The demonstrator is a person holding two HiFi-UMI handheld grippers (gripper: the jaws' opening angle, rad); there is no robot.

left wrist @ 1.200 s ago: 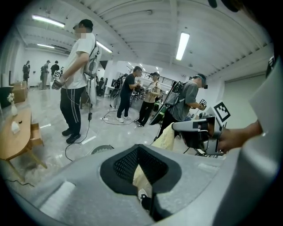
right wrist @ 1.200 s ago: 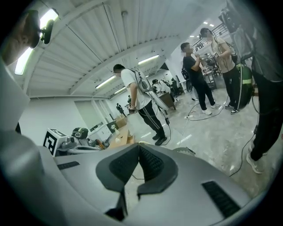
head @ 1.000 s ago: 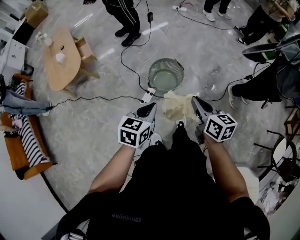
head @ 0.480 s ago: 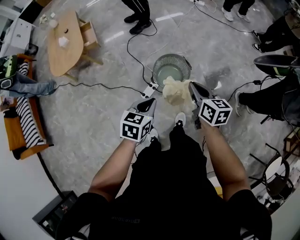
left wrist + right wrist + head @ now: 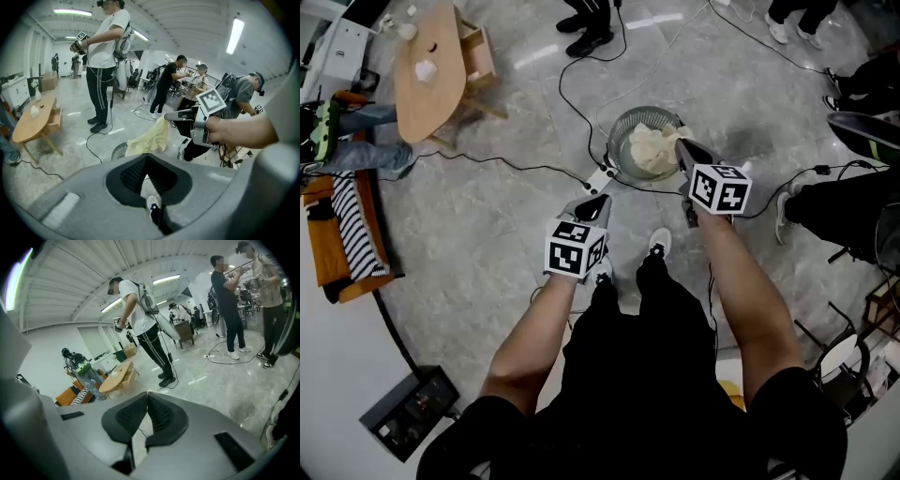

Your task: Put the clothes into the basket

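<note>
The right gripper [image 5: 680, 143] had its jaws squeezed shut on a soft yellow cloth [image 5: 651, 148]. The cloth hung down right over the round wire basket [image 5: 619, 131] on the grey floor [image 5: 487, 244]. The left gripper [image 5: 598, 201] was near the basket, closer to the person, with its jaws closed together and nothing in them.

Floor [image 5: 487, 281]: grey marbled tiles, polished, with streaks of glare.
Basket [image 5: 617, 155]: round, wire, standing on the floor.
Cable [image 5: 567, 103]: black, looping across the tiles past the basket.
Power strip [image 5: 600, 178]: white, just beside the basket's rim.
Furniture: oval wooden surface [image 5: 417, 108] upper left; orange bench [image 5: 323, 253] at the left edge; dark box [image 5: 412, 412] lower left.
</note>
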